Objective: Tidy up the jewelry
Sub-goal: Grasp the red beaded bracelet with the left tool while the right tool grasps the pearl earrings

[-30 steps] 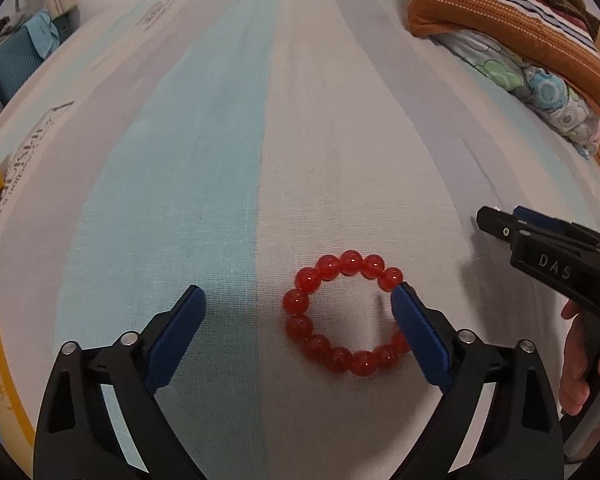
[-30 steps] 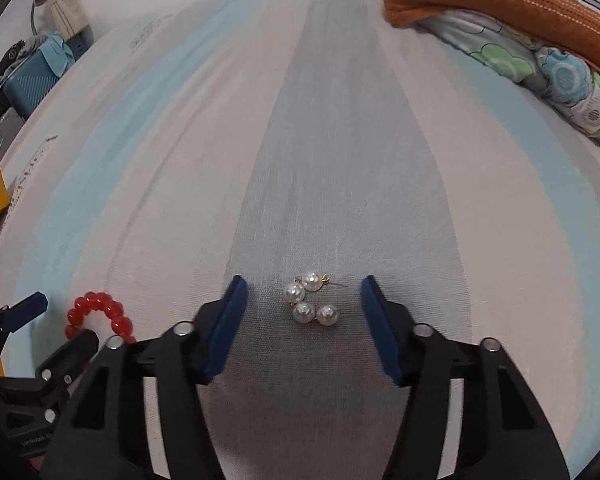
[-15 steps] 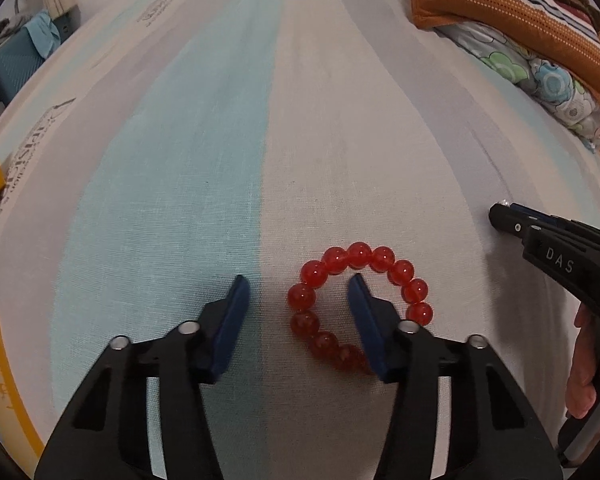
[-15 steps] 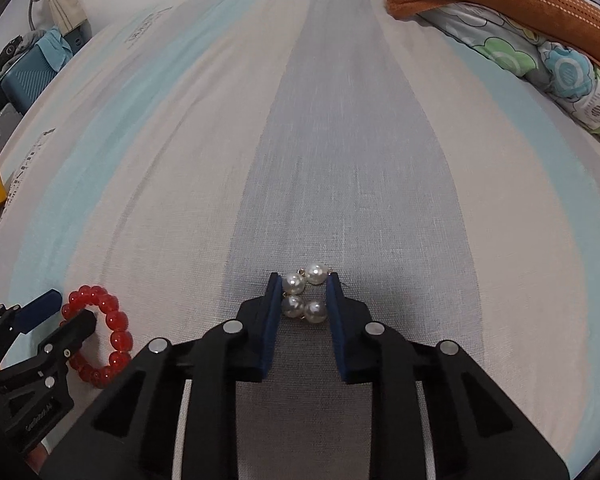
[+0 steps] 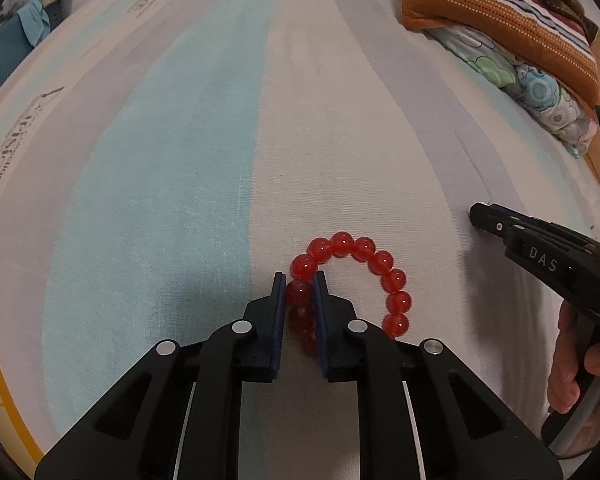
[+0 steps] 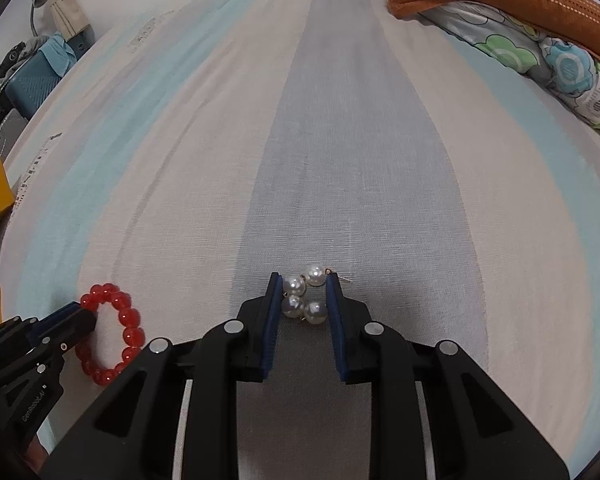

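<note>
"DAS" on right gripper (image 5: pixel 485 217); "GenRobot.AI" on left gripper (image 6: pixel 85 317)

Soft, even indoor light, fairly dim and warm. Strong fisheye bending toward black corners in both views. Faint shadows on the bed (image 5: pixel 204 184) beside each tool. Small glints on the beads (image 5: pixel 342 245). Far edge washed out, slightly blurred.
</note>
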Tool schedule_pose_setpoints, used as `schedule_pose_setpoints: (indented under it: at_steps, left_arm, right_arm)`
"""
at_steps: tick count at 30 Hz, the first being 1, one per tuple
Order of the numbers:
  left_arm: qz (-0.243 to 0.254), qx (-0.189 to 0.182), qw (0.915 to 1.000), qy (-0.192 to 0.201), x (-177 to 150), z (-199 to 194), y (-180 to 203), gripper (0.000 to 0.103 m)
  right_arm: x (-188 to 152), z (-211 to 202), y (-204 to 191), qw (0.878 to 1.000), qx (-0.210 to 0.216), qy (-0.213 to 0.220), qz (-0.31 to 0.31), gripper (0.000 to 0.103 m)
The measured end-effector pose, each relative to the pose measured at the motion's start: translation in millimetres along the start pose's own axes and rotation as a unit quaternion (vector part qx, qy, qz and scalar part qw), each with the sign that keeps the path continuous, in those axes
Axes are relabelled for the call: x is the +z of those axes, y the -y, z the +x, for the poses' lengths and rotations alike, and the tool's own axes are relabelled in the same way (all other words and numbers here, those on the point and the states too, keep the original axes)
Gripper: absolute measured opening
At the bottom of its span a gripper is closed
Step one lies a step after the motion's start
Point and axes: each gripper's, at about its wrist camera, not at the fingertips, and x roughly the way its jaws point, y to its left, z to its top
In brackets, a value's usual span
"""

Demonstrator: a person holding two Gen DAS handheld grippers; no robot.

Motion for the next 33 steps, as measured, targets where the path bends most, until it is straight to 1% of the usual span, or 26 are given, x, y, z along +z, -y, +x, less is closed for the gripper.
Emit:
schedule_pose_setpoints:
  at_steps: [5,17,22,33]
  left_arm:
    - [-0.005,-0.016,0.9998,0.005,1,-7,0,0.013]
    - [-0.006,-0.032,0.9991,0.027,3,-34,1,0.013]
    - [-0.008,-0.034,0.9987,0.037,0,-45,-5,0.013]
    - [-0.005,-0.033,0.9981,0.053,-1,-66,-3,0.013]
  right_arm:
    - [0,-6,-3,1.000,0.006,0.006,0.000,0.021]
    - [-1,-23,-2,1.000,0.018,0.018,0.003,0.021]
    - [-1,-32,-5,0.999,0.024,0.024,0.002,0.021]
    - [-8,-52,-16,0.999,0.036,0.038,-0.007,0.021]
